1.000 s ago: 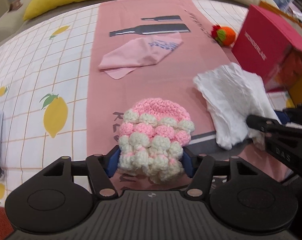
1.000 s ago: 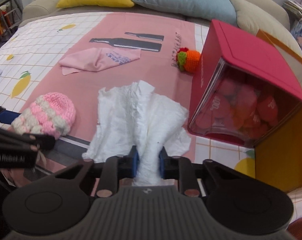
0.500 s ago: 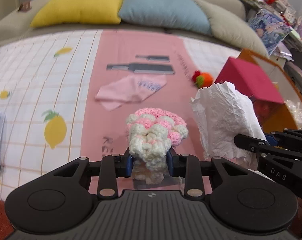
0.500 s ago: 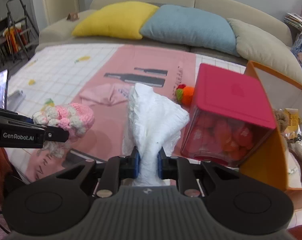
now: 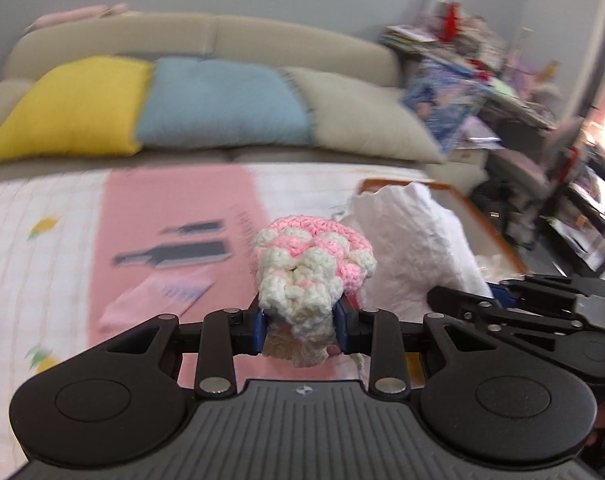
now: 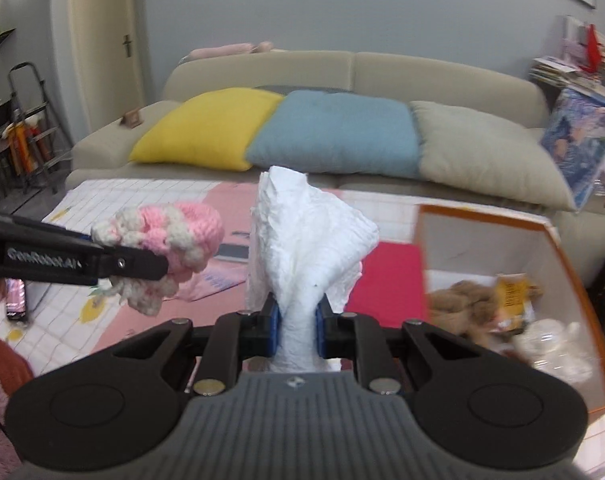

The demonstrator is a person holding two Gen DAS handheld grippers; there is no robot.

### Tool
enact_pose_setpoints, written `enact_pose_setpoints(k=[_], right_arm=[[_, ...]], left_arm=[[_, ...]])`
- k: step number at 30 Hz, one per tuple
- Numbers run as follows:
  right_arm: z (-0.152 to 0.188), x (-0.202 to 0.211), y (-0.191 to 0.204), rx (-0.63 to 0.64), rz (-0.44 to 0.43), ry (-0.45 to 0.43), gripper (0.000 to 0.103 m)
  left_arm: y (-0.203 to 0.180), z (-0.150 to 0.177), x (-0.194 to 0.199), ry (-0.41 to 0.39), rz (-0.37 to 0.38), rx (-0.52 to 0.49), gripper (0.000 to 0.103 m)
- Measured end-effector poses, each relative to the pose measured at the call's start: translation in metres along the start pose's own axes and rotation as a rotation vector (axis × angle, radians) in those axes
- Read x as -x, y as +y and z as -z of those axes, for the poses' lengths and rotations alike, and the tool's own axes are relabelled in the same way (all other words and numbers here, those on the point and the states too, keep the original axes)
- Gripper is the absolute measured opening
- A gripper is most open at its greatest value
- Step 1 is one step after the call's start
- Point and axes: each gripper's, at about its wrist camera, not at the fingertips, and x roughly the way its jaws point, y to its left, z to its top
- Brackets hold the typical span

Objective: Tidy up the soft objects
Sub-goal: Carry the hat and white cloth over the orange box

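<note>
A beige sofa (image 6: 382, 76) runs across the back, with a yellow cushion (image 6: 206, 132), a blue cushion (image 6: 334, 132) and a grey cushion (image 6: 486, 148) in a row on it. In front of it lies a checked cloth with lemon prints and a pink middle strip (image 5: 174, 216); the surface under the cloth cannot be made out. On the right stands an orange-edged white box (image 6: 514, 248), open at the top, with a brown plush toy (image 6: 462, 300) and pale soft items inside. A red box (image 6: 386, 276) sits just beside its left wall. A pink cloth (image 5: 158, 296) lies flat on the pink strip. The right hand-held gripper (image 6: 296, 330) pinches a crumpled white cloth (image 6: 302, 240) by its lower end, raised clear of the surface. The left hand-held gripper (image 5: 300, 326) is pressed onto a pink-and-white crocheted hat (image 5: 310, 264), also held in the air, just left of the white cloth.
</note>
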Motion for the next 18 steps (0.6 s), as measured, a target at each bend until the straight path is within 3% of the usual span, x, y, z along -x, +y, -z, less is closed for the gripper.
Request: enact_pose_setpoints(k=[8, 18], right_arm=[[-0.023, 0.008, -0.087, -0.049, 0.116, 0.020, 0.016], [-0.028, -0.041, -0.177, -0.103, 0.194, 0.143, 0.016]], left_arm=[[-0.070, -0.056, -0.056, -0.009, 0.137, -0.189, 0.036], [-0.145, -0.083, -0.131, 0.058, 0.131, -0.405, 0.036]])
